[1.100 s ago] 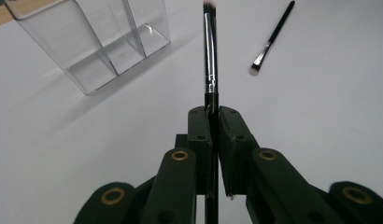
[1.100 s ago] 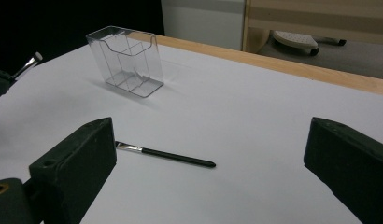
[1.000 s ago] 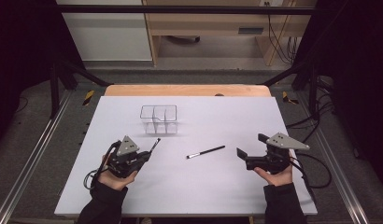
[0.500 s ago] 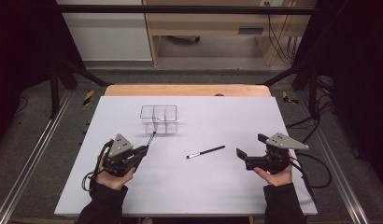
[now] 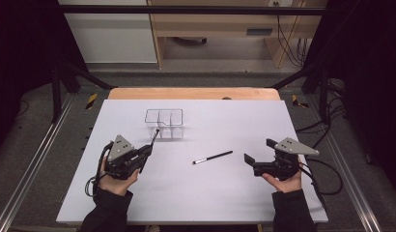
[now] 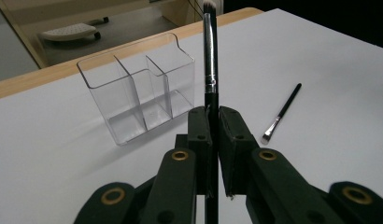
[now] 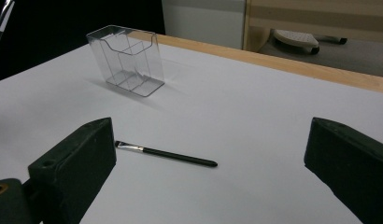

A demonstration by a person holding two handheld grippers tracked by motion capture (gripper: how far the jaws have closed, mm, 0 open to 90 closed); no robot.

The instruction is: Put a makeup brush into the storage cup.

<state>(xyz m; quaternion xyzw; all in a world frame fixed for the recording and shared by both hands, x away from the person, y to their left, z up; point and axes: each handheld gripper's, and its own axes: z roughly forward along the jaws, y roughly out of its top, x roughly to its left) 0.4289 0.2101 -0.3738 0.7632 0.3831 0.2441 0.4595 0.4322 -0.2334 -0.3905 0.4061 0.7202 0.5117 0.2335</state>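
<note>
A: High view first; near the front edge of the table [image 5: 196, 203] are two hands, one at each side; the left gripper [image 5: 147, 151] is clamped tight on a black brush [image 5: 154, 135]; the right gripper [image 5: 256, 162] has its jaws wide apart, nothing between them.

B: Which way does the held brush point?

A: Away from the person, toward the far edge; in the left gripper view the brush [image 6: 209, 65] runs straight out between the two pads, long and thin, with its pale hairy tip at the far end; the handle goes back down through the jaws.

B: And where does it need to go, do you think?

A: I think into the clear box [image 5: 164, 123]; that box sits just past the brush tip, toward the far left part of the table; in the left gripper view the clear box [image 6: 133, 88] stands a bit left of the brush line, upright, with three little rooms open at the top.

B: So the left hand is the near one?

A: Yes, much nearer than the right; the tip is close to the box rim but looks apart from it.

B: Anything else?

A: A second brush [image 5: 213, 157] lies flat in the middle of the table, between the two grippers, nearer the right one; in the right gripper view the second brush [image 7: 166, 155] lies crosswise before the open jaws, hairy end to that view's left.
</note>
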